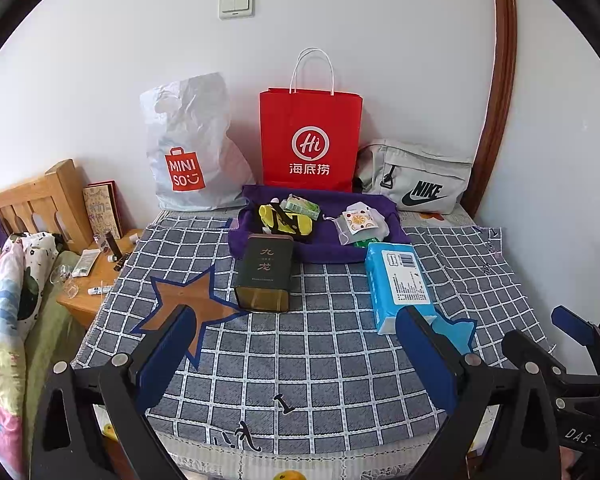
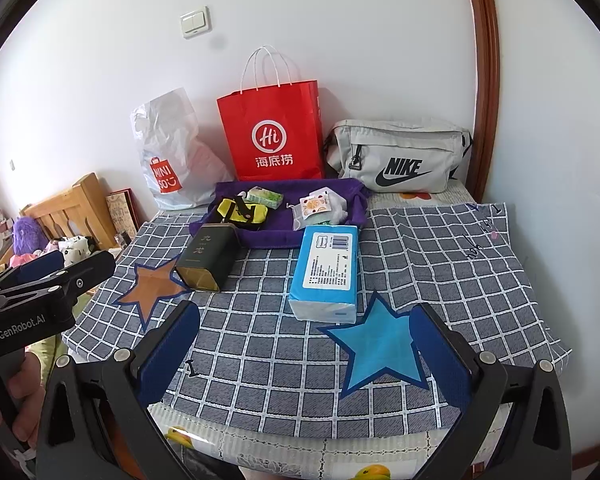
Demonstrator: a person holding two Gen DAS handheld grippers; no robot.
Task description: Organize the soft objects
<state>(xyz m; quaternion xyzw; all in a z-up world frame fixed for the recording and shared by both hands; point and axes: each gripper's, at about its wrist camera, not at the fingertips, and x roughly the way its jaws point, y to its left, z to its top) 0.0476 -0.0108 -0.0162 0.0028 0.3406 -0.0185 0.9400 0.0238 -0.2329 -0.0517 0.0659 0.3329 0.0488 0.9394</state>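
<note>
A blue tissue pack (image 1: 400, 284) (image 2: 328, 272) lies on the checked cloth beside a dark green tea tin (image 1: 265, 274) (image 2: 208, 256). Behind them a purple fabric tray (image 1: 320, 250) (image 2: 268, 236) holds a yellow pouch (image 1: 284, 220) (image 2: 242, 210), a green packet (image 1: 300, 205) (image 2: 265, 197) and a mesh sachet bag (image 1: 358, 220) (image 2: 316, 205). My left gripper (image 1: 296, 356) is open and empty above the cloth's front. My right gripper (image 2: 306, 354) is open and empty near the blue star (image 2: 380, 348). An orange star (image 1: 188, 304) (image 2: 152, 284) lies left.
A Miniso plastic bag (image 1: 192, 148) (image 2: 172, 152), a red paper bag (image 1: 310, 140) (image 2: 274, 136) and a grey Nike bag (image 1: 416, 178) (image 2: 396, 156) stand against the wall. A wooden nightstand (image 1: 96, 276) with small items and a bed lie to the left.
</note>
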